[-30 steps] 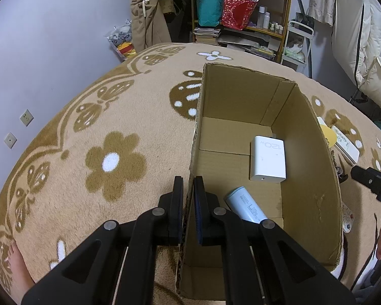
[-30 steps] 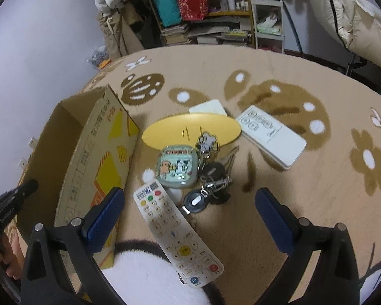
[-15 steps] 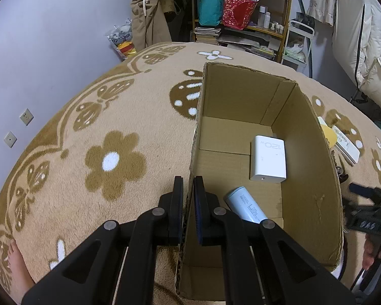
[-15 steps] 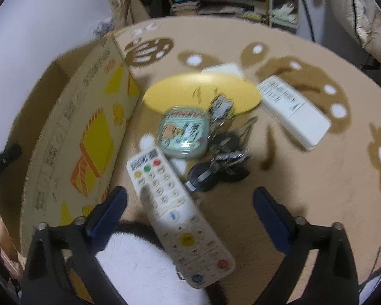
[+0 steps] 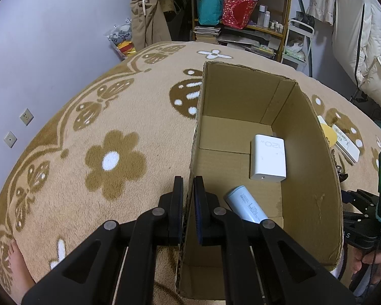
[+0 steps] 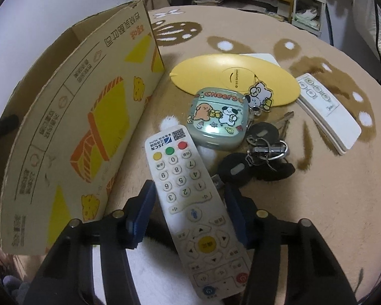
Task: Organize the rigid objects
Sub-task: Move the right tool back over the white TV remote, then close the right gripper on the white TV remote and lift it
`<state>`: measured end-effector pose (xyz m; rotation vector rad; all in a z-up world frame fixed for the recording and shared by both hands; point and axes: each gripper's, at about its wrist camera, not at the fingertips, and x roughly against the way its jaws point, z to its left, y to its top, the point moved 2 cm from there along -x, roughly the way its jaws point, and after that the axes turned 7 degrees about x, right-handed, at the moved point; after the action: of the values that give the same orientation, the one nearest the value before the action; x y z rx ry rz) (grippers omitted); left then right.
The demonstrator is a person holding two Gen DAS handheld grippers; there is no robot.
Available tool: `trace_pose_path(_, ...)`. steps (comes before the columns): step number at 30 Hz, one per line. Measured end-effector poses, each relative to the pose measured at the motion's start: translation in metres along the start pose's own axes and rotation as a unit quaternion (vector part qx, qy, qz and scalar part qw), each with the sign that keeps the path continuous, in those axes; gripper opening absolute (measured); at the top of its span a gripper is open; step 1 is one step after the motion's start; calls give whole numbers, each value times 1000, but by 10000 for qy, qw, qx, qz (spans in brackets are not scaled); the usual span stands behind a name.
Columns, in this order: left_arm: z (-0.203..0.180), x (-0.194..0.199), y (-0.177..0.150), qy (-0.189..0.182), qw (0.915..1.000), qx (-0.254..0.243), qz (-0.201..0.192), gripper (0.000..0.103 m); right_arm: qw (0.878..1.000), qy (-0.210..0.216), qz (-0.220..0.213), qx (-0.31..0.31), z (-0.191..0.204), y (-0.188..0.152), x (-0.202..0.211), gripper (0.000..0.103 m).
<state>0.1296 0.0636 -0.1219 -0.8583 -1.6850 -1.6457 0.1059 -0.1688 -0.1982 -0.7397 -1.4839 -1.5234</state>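
The TV remote (image 6: pixel 194 211) lies on the rug between the right gripper (image 6: pixel 189 203)'s blue pads, which straddle it with slim gaps either side, not yet pinching. Ahead sit a cartoon earbud case (image 6: pixel 217 122) and keys (image 6: pixel 261 152). To its left stands the cardboard box (image 5: pixel 310 152); the left gripper (image 5: pixel 188 203) is clamped on the box's near-left wall.
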Motion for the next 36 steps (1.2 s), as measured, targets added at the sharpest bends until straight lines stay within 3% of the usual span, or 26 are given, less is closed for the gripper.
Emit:
trace_pose_path(9,1,-1,-2,-36,10000,59,36,7,9975,-517,76,472,16,1,-6,56)
trace_pose_path(13,1,-1,-2,-22,10000,44,47,7,9991,-283,109,300,16,-2,-1,46)
trace_pose_path(26,3,-1,-1,-5,10000,22,53,7,9979,301,-315,-476,1,12,13,44)
trace_pose_path(36,4,-1,-1,13,10000,6,54,7,9928,275,-690,-939,-23,18,33,44)
